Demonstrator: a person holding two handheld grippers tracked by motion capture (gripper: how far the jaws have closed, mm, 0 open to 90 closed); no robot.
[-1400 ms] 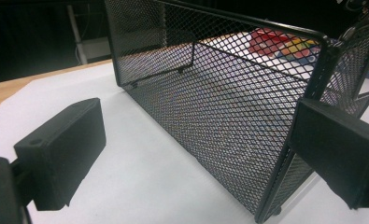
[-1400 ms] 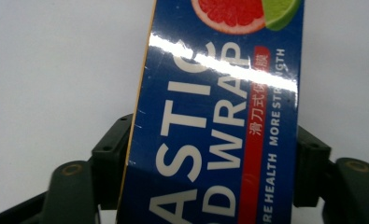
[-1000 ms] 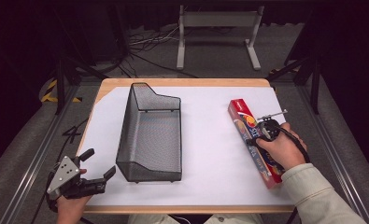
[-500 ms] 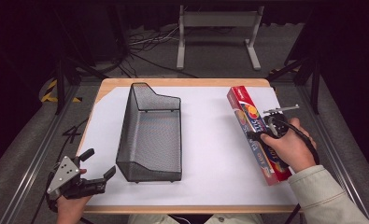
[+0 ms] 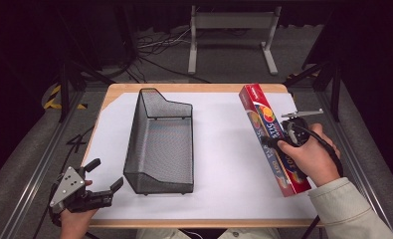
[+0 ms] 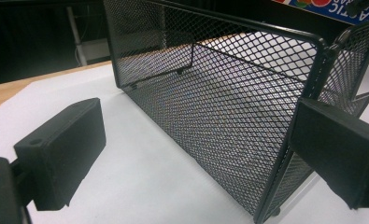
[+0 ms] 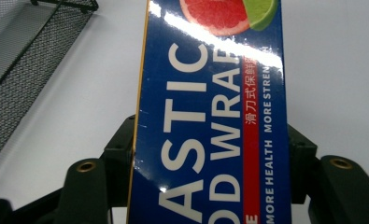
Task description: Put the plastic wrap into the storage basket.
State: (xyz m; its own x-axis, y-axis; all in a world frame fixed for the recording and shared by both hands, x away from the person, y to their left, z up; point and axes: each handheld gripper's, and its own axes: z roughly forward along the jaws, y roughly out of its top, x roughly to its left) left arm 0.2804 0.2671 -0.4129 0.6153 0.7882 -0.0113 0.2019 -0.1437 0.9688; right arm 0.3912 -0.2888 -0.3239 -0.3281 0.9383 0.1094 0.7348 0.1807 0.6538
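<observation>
A long red-and-blue plastic food wrap box (image 5: 271, 134) with fruit pictures is hanging tilted off the white worktop (image 5: 224, 149), lying lengthwise, well right of the black mesh basket (image 5: 160, 144).

At the right of the frame I have the right gripper (image 5: 283, 140) clamped across the plastic wrap box (image 5: 272, 137). The wire basket (image 5: 160, 142) stands mid-frame on the white table (image 5: 224, 154); my left gripper (image 5: 102, 177) rests open, lower left.

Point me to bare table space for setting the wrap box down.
Widest free patch: white sheet between mesh basket and plastic wrap box. Narrower strip left of the basket, with the open left claw at its near corner. Right edge is crowded by the right claw, clamped on the box.
</observation>
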